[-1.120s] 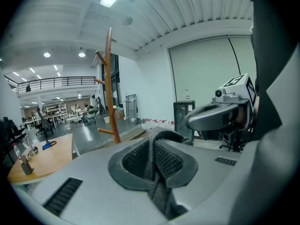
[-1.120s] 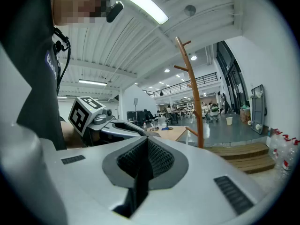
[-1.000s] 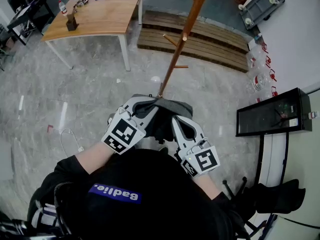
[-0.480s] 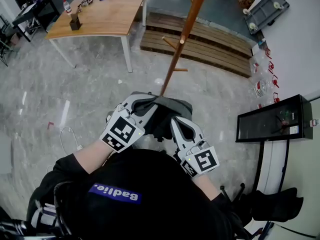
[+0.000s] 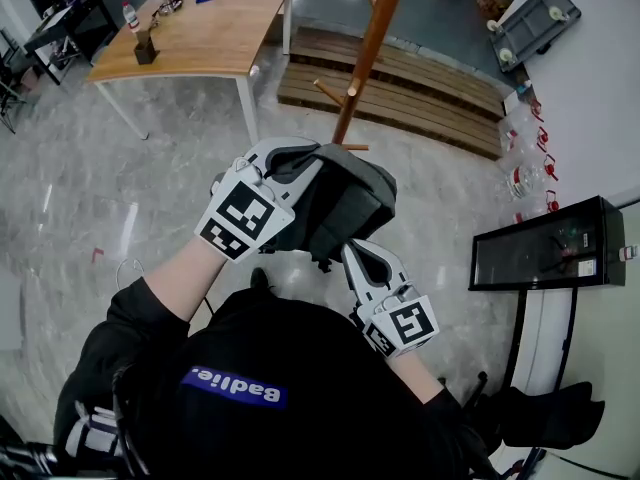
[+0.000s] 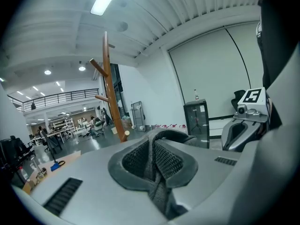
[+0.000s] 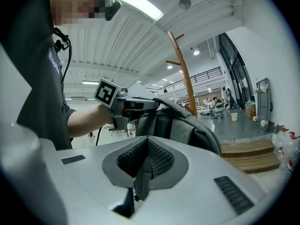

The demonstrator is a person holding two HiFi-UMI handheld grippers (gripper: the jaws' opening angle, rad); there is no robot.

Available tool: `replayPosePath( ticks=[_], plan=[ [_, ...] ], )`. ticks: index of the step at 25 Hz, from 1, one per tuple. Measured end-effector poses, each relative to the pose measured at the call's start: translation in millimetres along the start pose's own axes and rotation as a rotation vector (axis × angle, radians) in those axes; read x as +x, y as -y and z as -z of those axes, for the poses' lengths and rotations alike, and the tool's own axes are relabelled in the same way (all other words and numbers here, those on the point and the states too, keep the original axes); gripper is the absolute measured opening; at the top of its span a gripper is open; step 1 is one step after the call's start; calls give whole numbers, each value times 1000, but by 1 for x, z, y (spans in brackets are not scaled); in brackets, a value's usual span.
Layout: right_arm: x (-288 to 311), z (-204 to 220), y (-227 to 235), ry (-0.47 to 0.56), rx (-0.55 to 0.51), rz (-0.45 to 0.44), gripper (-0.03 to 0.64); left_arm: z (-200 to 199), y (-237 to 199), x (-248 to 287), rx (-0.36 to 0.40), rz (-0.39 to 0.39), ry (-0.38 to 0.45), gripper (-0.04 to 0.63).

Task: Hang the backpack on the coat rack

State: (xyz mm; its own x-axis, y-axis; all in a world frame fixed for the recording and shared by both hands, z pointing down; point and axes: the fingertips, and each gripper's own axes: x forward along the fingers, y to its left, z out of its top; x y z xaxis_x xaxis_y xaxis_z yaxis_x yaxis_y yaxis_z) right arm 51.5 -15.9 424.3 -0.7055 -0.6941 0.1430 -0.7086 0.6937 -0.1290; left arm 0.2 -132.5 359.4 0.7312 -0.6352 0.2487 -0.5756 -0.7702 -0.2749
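A dark grey backpack (image 5: 345, 203) hangs between my two grippers, just in front of the brown wooden coat rack pole (image 5: 365, 53), whose short pegs (image 5: 330, 90) stick out to the left. My left gripper (image 5: 308, 154) is raised and shut on the grey top handle (image 6: 152, 165) of the backpack. Lower down, my right gripper (image 5: 352, 250) is shut on a dark strap (image 7: 142, 175). In the right gripper view the backpack (image 7: 185, 125) sits under the left gripper (image 7: 126, 104), with the coat rack (image 7: 185, 78) behind. The coat rack (image 6: 111, 102) stands ahead in the left gripper view.
A wooden table (image 5: 200, 28) stands at the far left, with wooden pallets (image 5: 420, 83) behind the rack's base. A black glass cabinet (image 5: 545, 233) lines the right wall. A white cart (image 5: 530, 13) is at top right and a black chair (image 5: 540, 408) at bottom right.
My left gripper has risen and moved toward the pole, lifting the top of the backpack. The right gripper has stayed about where it was, low on the strap.
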Motion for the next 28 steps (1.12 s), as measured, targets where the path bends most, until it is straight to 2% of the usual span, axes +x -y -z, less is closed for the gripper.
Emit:
replayPosePath(
  ticks=[6, 11, 18, 23, 28],
  plan=[
    [33, -19, 8, 24, -18, 98, 6, -9, -28, 32, 1, 117, 33, 38],
    [50, -19, 20, 29, 6, 168, 6, -7, -53, 64, 4, 173, 21, 38],
    [52, -20, 56, 2, 12, 154, 6, -5, -81, 95, 0, 149, -36, 38],
    [55, -26, 71, 7, -9, 95, 6, -1, -90, 107, -42, 120, -69, 38],
    [56, -26, 82, 1, -15, 56, 6, 10, -95, 117, -79, 131, -139, 38]
  ],
)
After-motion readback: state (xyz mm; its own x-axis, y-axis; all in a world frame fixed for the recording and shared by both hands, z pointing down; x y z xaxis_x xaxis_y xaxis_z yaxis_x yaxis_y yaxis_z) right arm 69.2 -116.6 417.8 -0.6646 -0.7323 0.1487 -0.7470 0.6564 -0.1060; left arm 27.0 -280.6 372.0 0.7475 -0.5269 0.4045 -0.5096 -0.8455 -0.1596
